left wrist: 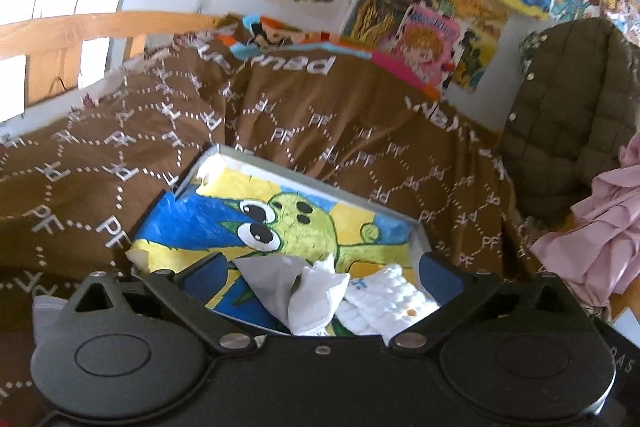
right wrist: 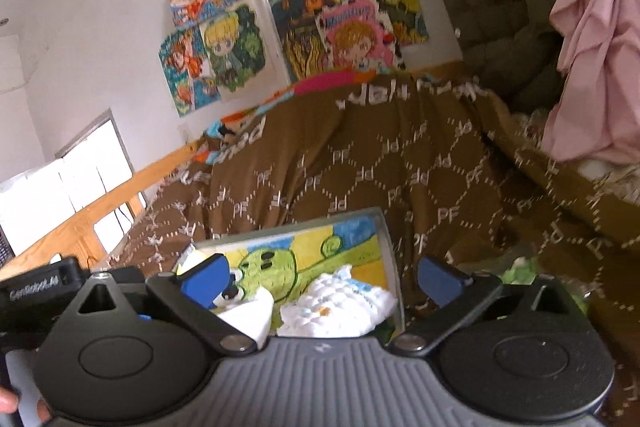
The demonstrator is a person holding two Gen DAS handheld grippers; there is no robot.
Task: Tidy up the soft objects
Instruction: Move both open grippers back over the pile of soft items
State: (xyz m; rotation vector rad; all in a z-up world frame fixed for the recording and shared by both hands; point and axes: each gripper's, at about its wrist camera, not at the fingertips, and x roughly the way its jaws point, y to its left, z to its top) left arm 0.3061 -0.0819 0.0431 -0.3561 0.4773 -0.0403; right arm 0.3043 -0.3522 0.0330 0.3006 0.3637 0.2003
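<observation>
Hovering: both claws hang above a shallow grey-rimmed tray (left wrist: 224,163) that lies on a brown bedspread patterned with white "PF" letters (left wrist: 320,123)
Left claw (left wrist: 320,281): spread wide, nothing between its 2 blue-padded fingers (left wrist: 438,277) — pads touch no cloth
Right claw (right wrist: 320,285): spread wide too, its blue pads (right wrist: 438,281) clear of everything
Crumpled white cloth (left wrist: 316,297): in the tray, just ahead of the left claw, between its fingers in view; in the right wrist view it lies by that claw's left finger
White quilted cloth with small coloured prints (right wrist: 340,303): in the tray beside the crumpled one — ahead of the right claw, between its fingers
Tray floor: a green cartoon creature painted on yellow and blue (left wrist: 296,223)
Pink fabric (right wrist: 588,39): far right of both claws, against a dark olive quilted jacket (left wrist: 560,115)
Wall beyond: colourful cartoon drawings (right wrist: 236,39)
</observation>
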